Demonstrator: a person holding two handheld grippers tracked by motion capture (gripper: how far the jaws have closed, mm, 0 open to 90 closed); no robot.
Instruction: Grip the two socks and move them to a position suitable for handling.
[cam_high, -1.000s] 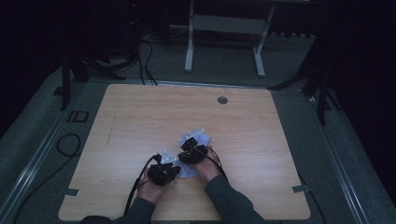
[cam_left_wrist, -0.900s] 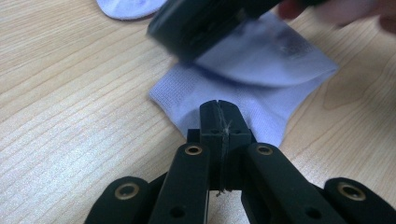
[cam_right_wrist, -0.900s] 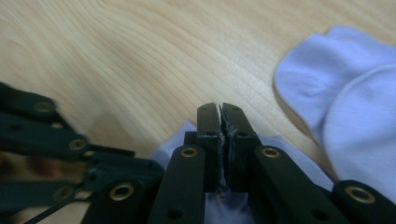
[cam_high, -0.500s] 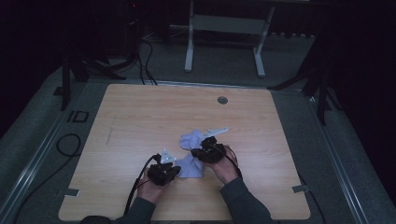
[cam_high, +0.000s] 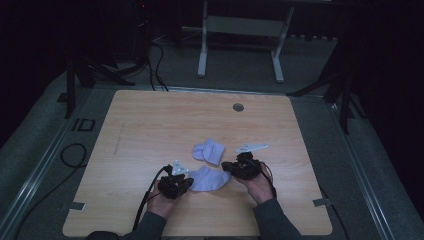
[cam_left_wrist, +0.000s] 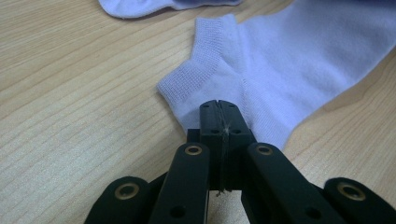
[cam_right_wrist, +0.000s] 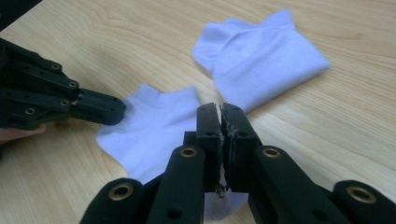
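Near the front edge of the worktop (cam_high: 150, 120): one pale sock (cam_high: 206, 178) stretched flat between two claws.
Left claw (cam_high: 186, 183) pinched tight on the sock's cuff end; right claw (cam_high: 226, 165) clamped on its opposite end. Second sock (cam_high: 210, 151) lies folded just behind, apart from both claws.

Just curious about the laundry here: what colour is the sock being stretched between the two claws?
Pale lilac-blue, plain with a ribbed cuff; the sock shows best in the left gripper view.
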